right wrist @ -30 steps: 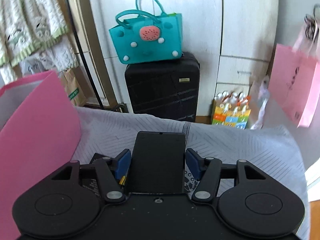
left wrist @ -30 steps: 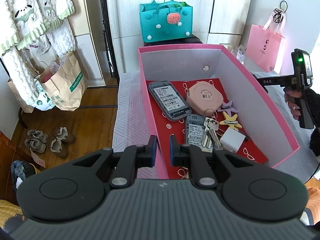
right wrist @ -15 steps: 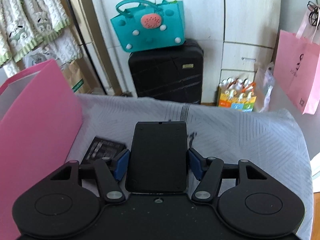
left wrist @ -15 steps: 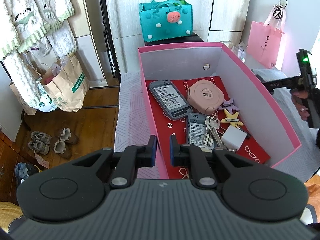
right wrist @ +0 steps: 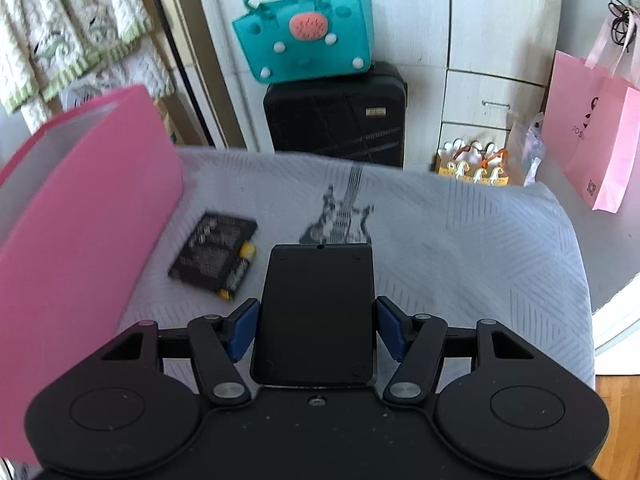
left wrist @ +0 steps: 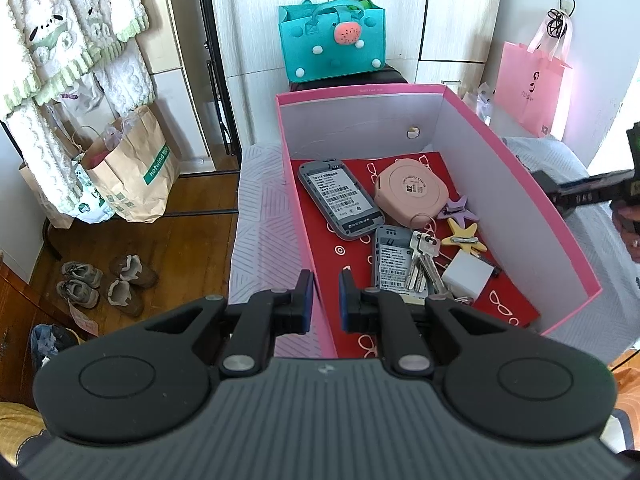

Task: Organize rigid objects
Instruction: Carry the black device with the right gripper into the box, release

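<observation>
The pink box (left wrist: 560, 216) stands on the pale cloth, and my left gripper (left wrist: 322, 300) is shut on its near left wall. Inside lie a grey device (left wrist: 340, 200) with barcode labels, a second grey one (left wrist: 390, 256), a pink round case (left wrist: 412, 192), a bunch of keys (left wrist: 420, 264), two star clips (left wrist: 464, 236) and a white cube (left wrist: 466, 272). My right gripper (right wrist: 316, 326) is shut on a flat black device (right wrist: 316, 312), held over the cloth to the right of the box (right wrist: 80, 208). A black battery pack (right wrist: 214, 256) with yellow ends lies on the cloth beside the box.
A teal bag (right wrist: 304, 48) sits on a black suitcase (right wrist: 336, 116) beyond the cloth-covered surface (right wrist: 480, 232). A pink paper bag (right wrist: 592, 128) hangs at the right. Paper bags (left wrist: 132, 168) and shoes (left wrist: 104, 284) stand on the wooden floor at the left.
My right gripper has drawn back with the black device, uncovering the battery pack on the cloth. In the left wrist view it has slid toward the right edge. The left gripper has stayed put.
</observation>
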Demonstrator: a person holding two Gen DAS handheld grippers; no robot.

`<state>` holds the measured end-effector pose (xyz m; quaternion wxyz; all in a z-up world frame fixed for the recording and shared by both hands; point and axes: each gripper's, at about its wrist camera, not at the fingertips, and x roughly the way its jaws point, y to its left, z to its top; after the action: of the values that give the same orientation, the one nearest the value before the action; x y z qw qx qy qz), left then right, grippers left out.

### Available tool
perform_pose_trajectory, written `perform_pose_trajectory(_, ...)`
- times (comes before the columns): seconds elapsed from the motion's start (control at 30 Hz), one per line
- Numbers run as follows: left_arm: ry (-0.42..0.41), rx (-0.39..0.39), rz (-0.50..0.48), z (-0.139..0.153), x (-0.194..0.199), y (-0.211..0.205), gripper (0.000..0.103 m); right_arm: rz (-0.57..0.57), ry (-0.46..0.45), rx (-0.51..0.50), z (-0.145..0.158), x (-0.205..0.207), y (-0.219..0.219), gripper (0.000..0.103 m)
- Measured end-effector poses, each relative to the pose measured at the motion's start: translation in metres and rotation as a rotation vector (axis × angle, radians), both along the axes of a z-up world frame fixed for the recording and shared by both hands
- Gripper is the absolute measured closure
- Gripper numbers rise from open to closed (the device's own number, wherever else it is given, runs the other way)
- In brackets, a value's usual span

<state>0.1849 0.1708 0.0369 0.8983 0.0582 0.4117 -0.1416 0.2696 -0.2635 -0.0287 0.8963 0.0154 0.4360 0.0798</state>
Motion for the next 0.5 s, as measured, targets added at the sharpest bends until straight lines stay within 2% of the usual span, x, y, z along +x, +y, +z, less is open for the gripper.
perform_pose_trajectory(0.17, 0.001, 0.001, -0.001, 0.000, -0.001, 0.000, 0.092, 0.012, -0.071, -0.060, -0.006, -0.007, 0.007, 0.036)
perform_pose_trajectory(0.27, 0.001, 0.002, 0.003, 0.000, -0.001, 0.002, 0.092, 0.016, -0.077, -0.050, -0.006, -0.011, 0.007, 0.036)
perform_pose_trajectory(0.33, -0.001, 0.001, 0.001, 0.000, -0.001, 0.002, 0.092, 0.047, -0.085, 0.003, -0.003, -0.018, 0.006, 0.037)
perform_pose_trajectory(0.5, 0.002, -0.007, 0.007, 0.003, 0.000, 0.003, 0.092, 0.064, -0.137, 0.036, 0.015, -0.042, 0.014, 0.037)
